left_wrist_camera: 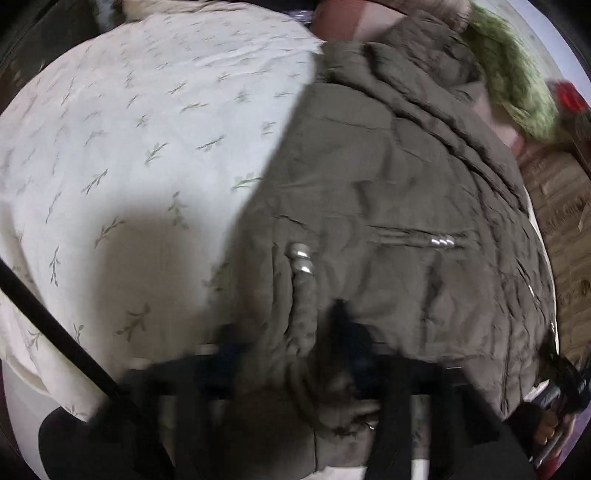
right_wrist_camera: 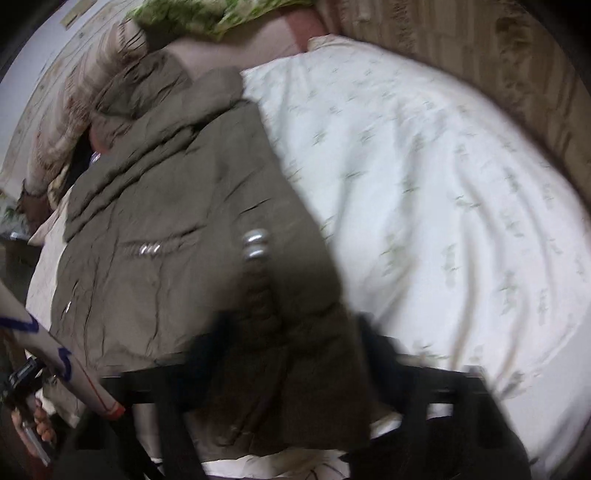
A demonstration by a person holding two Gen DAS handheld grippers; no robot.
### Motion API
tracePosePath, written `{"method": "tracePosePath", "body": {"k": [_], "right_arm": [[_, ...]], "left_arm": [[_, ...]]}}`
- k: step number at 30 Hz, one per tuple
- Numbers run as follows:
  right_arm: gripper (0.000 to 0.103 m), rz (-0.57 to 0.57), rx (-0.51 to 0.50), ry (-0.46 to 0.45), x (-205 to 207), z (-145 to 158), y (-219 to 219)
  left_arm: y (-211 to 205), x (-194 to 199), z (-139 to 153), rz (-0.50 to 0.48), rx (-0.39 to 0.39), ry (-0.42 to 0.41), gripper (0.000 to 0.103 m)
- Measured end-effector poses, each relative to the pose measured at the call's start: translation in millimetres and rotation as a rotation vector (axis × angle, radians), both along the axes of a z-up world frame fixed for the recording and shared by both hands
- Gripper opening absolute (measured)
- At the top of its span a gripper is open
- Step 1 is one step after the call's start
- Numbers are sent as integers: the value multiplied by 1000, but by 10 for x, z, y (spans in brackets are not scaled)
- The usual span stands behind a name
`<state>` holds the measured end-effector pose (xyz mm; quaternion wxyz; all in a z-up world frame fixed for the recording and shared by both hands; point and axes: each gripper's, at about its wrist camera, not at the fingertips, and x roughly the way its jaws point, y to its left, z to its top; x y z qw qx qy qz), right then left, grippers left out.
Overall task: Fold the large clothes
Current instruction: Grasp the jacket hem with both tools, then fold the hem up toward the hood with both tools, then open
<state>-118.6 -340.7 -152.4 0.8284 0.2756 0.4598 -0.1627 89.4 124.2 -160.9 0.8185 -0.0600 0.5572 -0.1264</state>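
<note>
An olive-brown padded jacket with silver snaps lies on a white bedsheet with a green leaf print. It also shows in the right wrist view, on the sheet. My left gripper has its fingers on either side of a bunched fold of the jacket's lower edge. My right gripper likewise has its fingers on either side of the jacket's lower edge. Both views are blurred by motion.
A fur-trimmed hood lies at the jacket's far end. A green fuzzy cloth lies beyond it, also in the right wrist view. A brown patterned cover borders the bed. The other hand with its gripper handle is at the left.
</note>
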Motion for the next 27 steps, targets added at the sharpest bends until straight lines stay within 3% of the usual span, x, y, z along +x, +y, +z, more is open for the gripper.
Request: {"method": "tracePosePath", "body": {"k": [1,3,5,14,16,20,24,27], "right_arm": [[42,4,-12,1,1,11,24],[26,28,-31,-6,-11,61,76],[22,32,-25,-27,-91,128,84],[20,14,44,-55,-422,78,87],[24,6,42,-59,-459,50,94],[49,-35,-8,-54,-551,98,107],[60,-54,-72,-62,-709,255,155],[61,-75,-93,-92,-868,428,192]], "left_arm": [[-15,-25,47,0,3,-13,23],[-45,-111,163,-1,11,-41,21],[-33,-174,219,0,26,-62,20],[40,-475,210,1,79,-95,23],[64,-508,207,12,90,-111,28],[86,-636,355,28,123,-158,32],[134,-833,594,51,174,-247,33],[219,-946,768,68,162,-296,41]]}}
